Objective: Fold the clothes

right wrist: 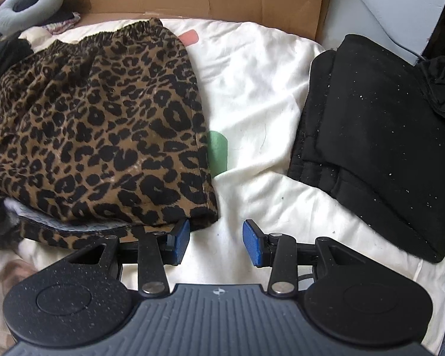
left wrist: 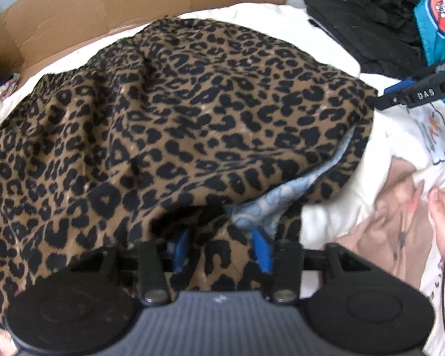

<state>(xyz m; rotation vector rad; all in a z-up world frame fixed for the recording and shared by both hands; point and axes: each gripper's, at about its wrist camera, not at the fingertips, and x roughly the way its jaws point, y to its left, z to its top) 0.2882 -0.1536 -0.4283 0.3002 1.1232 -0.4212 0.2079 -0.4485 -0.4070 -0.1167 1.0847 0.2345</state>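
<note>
leopard skirt lies bunched between the left claw pads; right claw gapes empty beside its hem.

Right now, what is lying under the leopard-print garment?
The leopard-print garment lies on a white bedsheet. A pale blue layer peeks out at its near edge, perhaps a lining. Anything further under it is covered.

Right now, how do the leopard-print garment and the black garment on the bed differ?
The leopard-print garment is brown with black spots; the black garment is plain, flecked with white lint. The leopard-print garment lies loosely, with wrinkles and a pale lining showing at its near edge, while the black garment sits in a flatter folded stack. The left claw has leopard cloth between its fingers; nothing touches the black garment. Both rest on the white bedding.
</note>
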